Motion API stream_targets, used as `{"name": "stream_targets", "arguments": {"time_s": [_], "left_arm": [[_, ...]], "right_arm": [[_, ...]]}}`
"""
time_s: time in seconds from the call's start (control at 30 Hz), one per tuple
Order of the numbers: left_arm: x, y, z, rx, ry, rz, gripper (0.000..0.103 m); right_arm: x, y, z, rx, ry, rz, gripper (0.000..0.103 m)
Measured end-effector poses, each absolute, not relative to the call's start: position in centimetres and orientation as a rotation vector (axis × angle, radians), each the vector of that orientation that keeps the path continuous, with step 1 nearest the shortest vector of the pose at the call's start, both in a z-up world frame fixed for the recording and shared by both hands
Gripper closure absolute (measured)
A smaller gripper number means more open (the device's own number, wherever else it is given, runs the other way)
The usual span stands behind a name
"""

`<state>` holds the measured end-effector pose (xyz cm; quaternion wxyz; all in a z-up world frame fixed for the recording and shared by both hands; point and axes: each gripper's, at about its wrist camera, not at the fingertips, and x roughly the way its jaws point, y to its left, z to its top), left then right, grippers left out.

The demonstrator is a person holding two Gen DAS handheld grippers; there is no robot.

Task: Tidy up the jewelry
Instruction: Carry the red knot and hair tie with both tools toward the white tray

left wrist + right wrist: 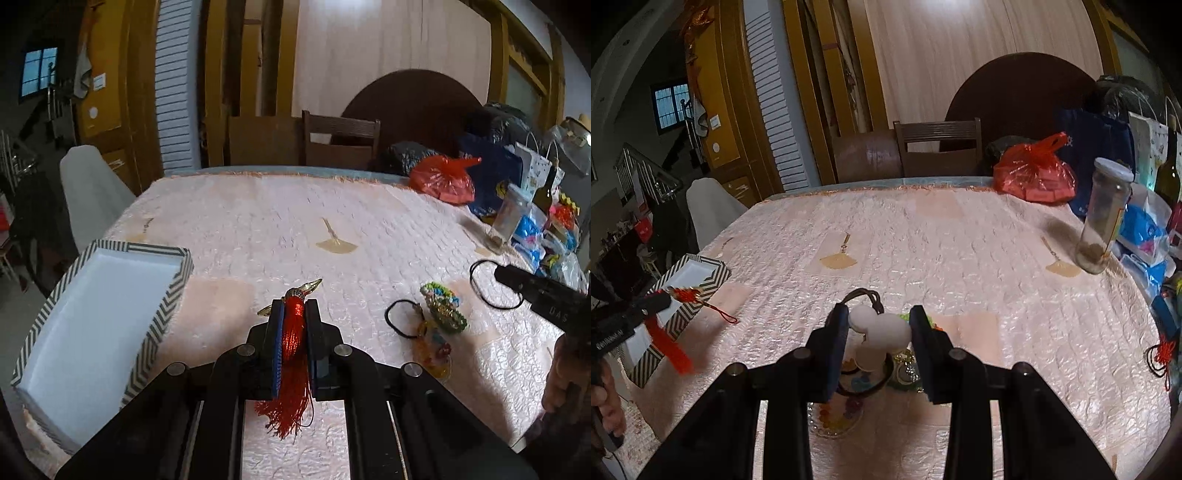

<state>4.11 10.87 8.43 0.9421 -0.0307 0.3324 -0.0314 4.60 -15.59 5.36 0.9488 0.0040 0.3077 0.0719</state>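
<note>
Hanging limp from the left gripper (293, 343), the red tassel ornament (291, 354) is judged to be very light and wholly soft below its head, so it will swing and drape rather than keep any shape. Its jaws are clenched on the upper part of the tassel, near the gold metal cap (308, 287) that juts past the fingertips; that bound neck looks like the sensible place to be held, since loose threads would slip or splay. The threads fan out beneath the jaws, above the pink quilted tablecloth (332, 229). A white tray with a chevron-striped rim (155, 325) lies just to the left, with nothing seen in it.

The right gripper (879, 328) is closed on a white, rounded 2-lobed charm (882, 328), which is pinched between both pads; a dark hair loop (866, 295) appears joined to it. The charm looks smooth and firm, perhaps slippery, and light. Under it, on the cloth, a small heap is seen: a crocheted multicoloured piece (443, 304), a black elastic (400, 317) and a clear piece with coloured beads (836, 415). These are judged light and easily snagged on one another, so single items should be lifted slowly.
</note>
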Motion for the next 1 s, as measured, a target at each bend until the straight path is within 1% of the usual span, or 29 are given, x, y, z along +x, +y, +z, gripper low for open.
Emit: {"name": "stream_targets", "arguments": {"time_s": [0.43, 1.0], "left_arm": [[4.0, 14.8, 10.3, -0.117, 0.653, 0.001, 0.088], [3.1, 21.9, 11.7, -0.161, 0.619, 0.121, 0.088]], "right_arm": [[4.6, -13.5, 5.8, -0.024, 0.618, 0.149, 0.068], [6.5, -7.8, 5.7, -0.055, 0.642, 0.237, 0.068]]}}
